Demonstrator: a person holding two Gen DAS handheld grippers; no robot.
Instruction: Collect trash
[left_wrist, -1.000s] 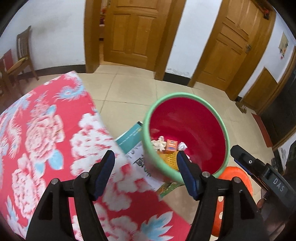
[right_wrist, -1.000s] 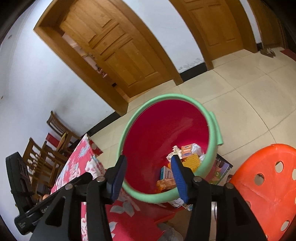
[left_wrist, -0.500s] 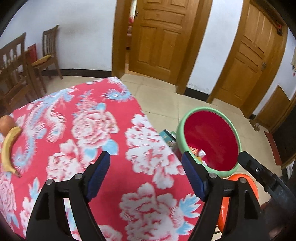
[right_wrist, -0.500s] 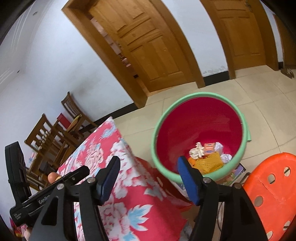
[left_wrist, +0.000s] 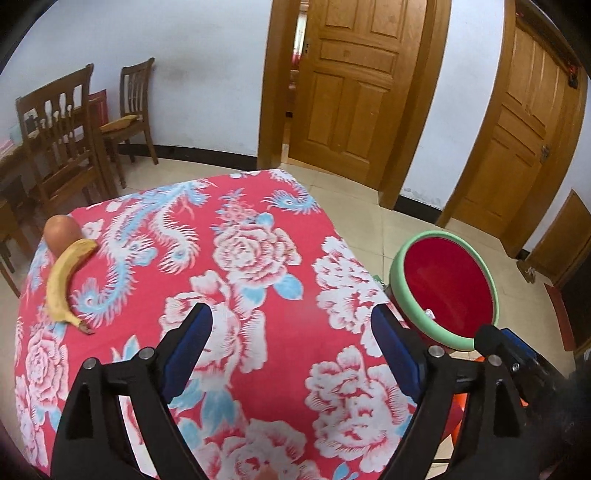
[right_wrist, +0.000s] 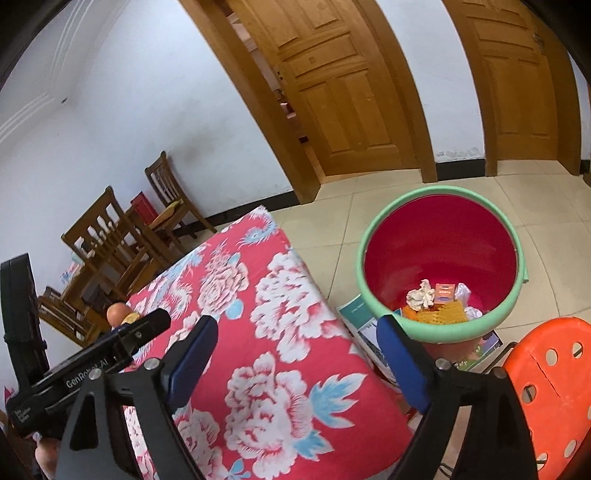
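We hold both grippers, left gripper (left_wrist: 291, 341) and right gripper (right_wrist: 297, 354), jaws wide and empty above the bench (left_wrist: 258, 236); bin (right_wrist: 441, 266) upright, mouth up.

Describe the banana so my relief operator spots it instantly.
Find the table with the red floral cloth. At its far left edge, near the wooden chairs, lies the banana: long, curved, yellow with brown specks. Its tip touches a round orange-red fruit, the only other item there.
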